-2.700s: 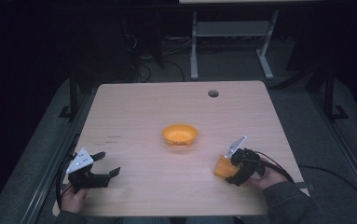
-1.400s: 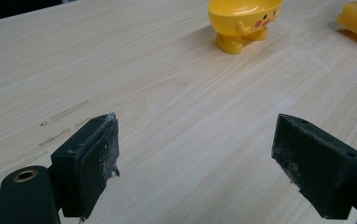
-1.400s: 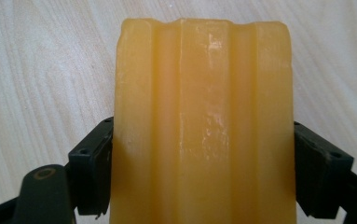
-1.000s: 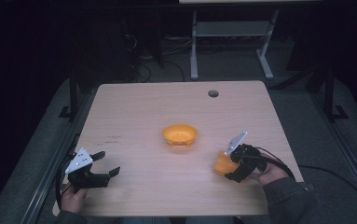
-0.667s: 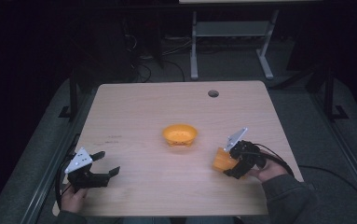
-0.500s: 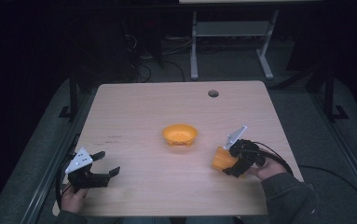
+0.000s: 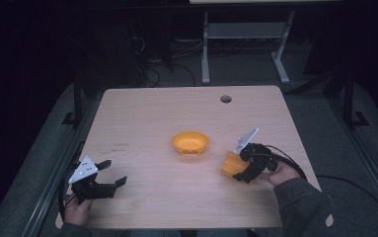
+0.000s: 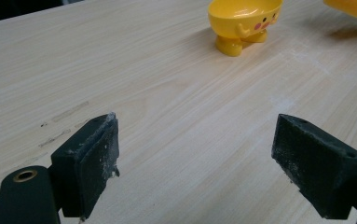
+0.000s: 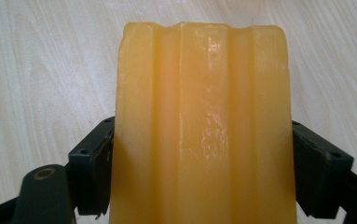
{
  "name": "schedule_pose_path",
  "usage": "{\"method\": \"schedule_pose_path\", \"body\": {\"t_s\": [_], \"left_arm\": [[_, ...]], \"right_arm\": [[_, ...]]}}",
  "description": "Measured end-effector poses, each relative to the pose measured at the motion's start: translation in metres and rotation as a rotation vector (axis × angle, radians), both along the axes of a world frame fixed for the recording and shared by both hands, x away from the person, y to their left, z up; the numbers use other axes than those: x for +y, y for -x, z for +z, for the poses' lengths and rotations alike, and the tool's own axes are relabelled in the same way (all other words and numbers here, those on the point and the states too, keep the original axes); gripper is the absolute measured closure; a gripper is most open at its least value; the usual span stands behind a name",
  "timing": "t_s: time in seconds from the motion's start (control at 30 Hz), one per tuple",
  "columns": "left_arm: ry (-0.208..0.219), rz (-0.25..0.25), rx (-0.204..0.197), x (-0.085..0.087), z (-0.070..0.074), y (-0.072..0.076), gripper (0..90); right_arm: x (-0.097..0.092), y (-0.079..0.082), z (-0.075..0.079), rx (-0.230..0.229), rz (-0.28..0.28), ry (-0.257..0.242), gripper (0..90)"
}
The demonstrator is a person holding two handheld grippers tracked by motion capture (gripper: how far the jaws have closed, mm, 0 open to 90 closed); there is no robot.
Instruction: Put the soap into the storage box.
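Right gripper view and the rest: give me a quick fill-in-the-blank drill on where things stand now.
1. The right tongs are shut on the ribbed ____ block.
2. The left tongs stand ____, nothing between their pads.
3. The yellow bowl stands near the ____ of the table.
4. In the high view the bowl holds ____.

Missing words: orange; open; middle; nothing

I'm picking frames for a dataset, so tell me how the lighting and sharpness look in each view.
High view: dim, the room black around the lit table. Left gripper view: bright and even, the yellow bowl sharp with a soft shadow. Right gripper view: the orange block close up, small glare streaks, edges slightly soft.
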State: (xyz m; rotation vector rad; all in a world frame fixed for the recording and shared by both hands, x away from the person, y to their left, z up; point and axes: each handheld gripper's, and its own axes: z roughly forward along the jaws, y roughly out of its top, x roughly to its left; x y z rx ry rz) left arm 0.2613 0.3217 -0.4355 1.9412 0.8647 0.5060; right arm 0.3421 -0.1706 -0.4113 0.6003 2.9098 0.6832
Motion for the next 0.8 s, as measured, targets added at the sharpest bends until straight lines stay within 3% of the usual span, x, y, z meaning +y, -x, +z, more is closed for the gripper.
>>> {"method": "schedule_pose_path", "body": {"t_s": [0.8], "left_arm": [[0.007, 0.004, -0.002, 0.001, 0.000, 0.000, 14.3]], "right_arm": [[0.016, -0.017, 0.017, -0.018, 0.036, -0.003, 20.7]]}}
